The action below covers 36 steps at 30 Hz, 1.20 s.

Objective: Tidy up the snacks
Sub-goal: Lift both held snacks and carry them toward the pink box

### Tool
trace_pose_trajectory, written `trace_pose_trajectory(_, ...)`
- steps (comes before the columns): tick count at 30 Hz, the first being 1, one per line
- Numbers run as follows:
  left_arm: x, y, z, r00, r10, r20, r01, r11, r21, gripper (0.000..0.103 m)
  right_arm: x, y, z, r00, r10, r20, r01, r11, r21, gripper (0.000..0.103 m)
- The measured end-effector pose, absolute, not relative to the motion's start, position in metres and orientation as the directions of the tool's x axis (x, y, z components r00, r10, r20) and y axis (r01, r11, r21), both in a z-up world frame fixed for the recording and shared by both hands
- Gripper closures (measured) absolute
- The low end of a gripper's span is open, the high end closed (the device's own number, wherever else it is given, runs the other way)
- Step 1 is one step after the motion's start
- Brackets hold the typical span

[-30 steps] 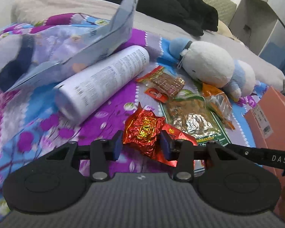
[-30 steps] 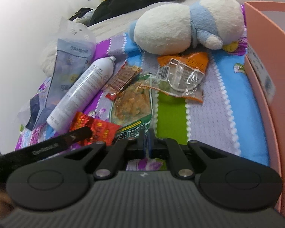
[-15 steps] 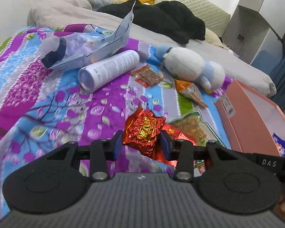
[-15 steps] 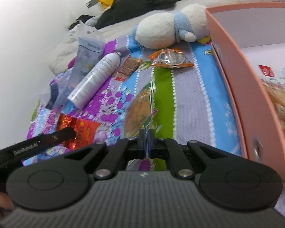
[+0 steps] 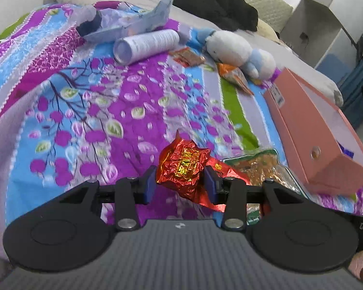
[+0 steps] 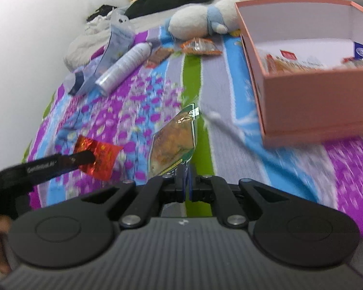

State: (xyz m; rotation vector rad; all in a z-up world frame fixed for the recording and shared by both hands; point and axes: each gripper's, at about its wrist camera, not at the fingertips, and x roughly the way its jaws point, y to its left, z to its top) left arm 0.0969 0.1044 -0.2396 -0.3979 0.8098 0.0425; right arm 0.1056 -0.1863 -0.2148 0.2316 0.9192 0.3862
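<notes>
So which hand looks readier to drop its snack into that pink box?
Probably the right: its fingers pinch the green-edged snack bag beside the pink box. The left gripper, gripping the red foil snack, sits farther away.

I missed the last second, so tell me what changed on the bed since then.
Both claws pulled back from the clutter toward the open pink cardboard box. Unchanged: left claw clamps the crinkled red foil snack packet, right claw pinches the green-edged clear snack bag.
</notes>
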Motion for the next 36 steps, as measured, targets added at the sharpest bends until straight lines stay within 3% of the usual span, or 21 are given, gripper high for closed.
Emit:
trace_pose_trajectory(14, 0.088, 0.083, -0.254, 0.669, -0.128, -0.733, -0.168, 0.934, -0.317, 0.056, 0.094, -0.199, -0.228, 0.478, 0.341, -0.810, -0.233, 0.938, 0.257, 0.091)
trace_pose_trajectory(16, 0.088, 0.083, -0.257, 0.665, -0.126, -0.736, -0.173, 0.933, -0.316, 0.056, 0.098, -0.196, -0.232, 0.463, 0.339, -0.819, -0.253, 0.936, 0.244, 0.075)
trace_pose_trajectory(18, 0.088, 0.084, -0.260, 0.662, -0.123, -0.739, -0.181, 0.931, -0.317, 0.056, 0.101, -0.196, -0.235, 0.465, 0.345, -0.816, -0.254, 0.934, 0.251, 0.029)
trace_pose_trajectory(19, 0.088, 0.084, -0.262, 0.660, -0.122, -0.741, -0.185, 0.930, -0.317, 0.056, 0.102, -0.196, -0.235, 0.469, 0.344, -0.814, -0.251, 0.935, 0.250, 0.024)
trace_pose_trajectory(36, 0.084, 0.090, -0.270, 0.649, -0.099, -0.754, -0.215, 0.927, -0.306, 0.056, 0.139, -0.136, -0.251, 0.472, 0.355, -0.807, -0.427, 0.893, 0.143, 0.018)
